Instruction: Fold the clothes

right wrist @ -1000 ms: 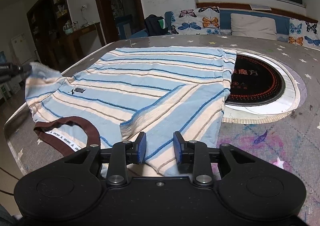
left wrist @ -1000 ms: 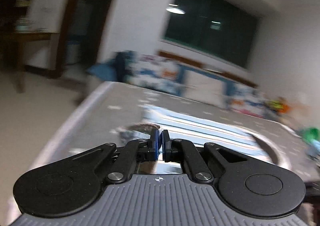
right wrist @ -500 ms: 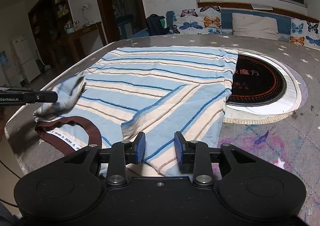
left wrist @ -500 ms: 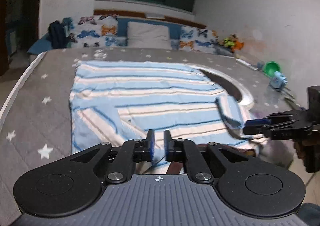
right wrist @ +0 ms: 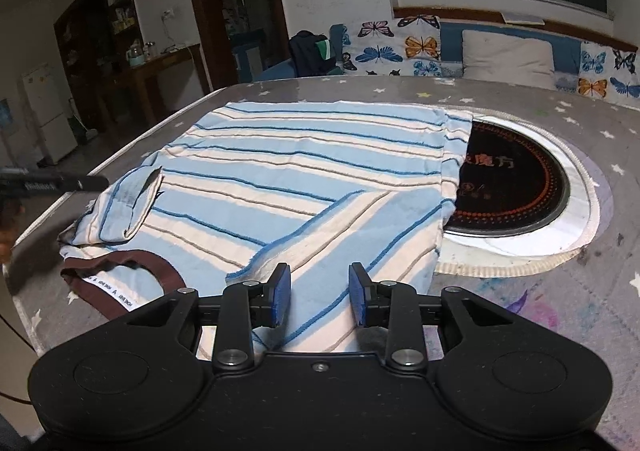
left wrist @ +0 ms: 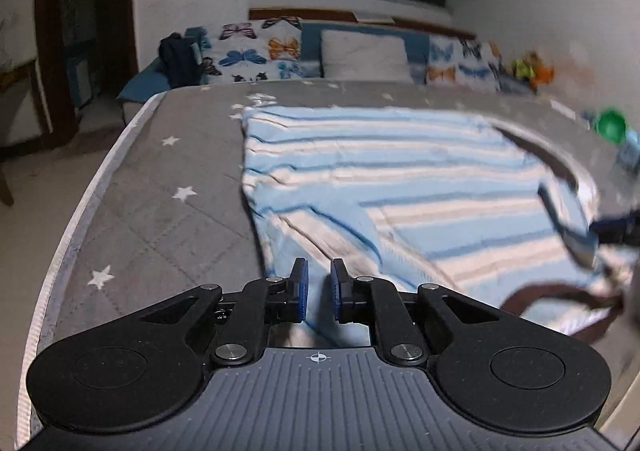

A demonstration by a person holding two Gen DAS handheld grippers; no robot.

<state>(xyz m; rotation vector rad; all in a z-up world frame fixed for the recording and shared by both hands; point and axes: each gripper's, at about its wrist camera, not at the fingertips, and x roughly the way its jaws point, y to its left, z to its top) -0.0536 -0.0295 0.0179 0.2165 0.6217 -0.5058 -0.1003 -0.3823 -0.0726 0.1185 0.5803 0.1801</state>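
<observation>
the striped shirt (right wrist: 304, 187) lies lengthwise ahead of both grippers, its folded-in sleeve (right wrist: 136, 207) nearer the left gripper (left wrist: 318, 287), whose jaws stand slightly apart, empty.

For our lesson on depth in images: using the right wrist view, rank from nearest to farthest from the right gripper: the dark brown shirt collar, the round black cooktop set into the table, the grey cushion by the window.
1. Dark brown shirt collar, just left of the right gripper.
2. Round black cooktop, right, mid-table.
3. Grey cushion, beyond the table's far edge.
</observation>
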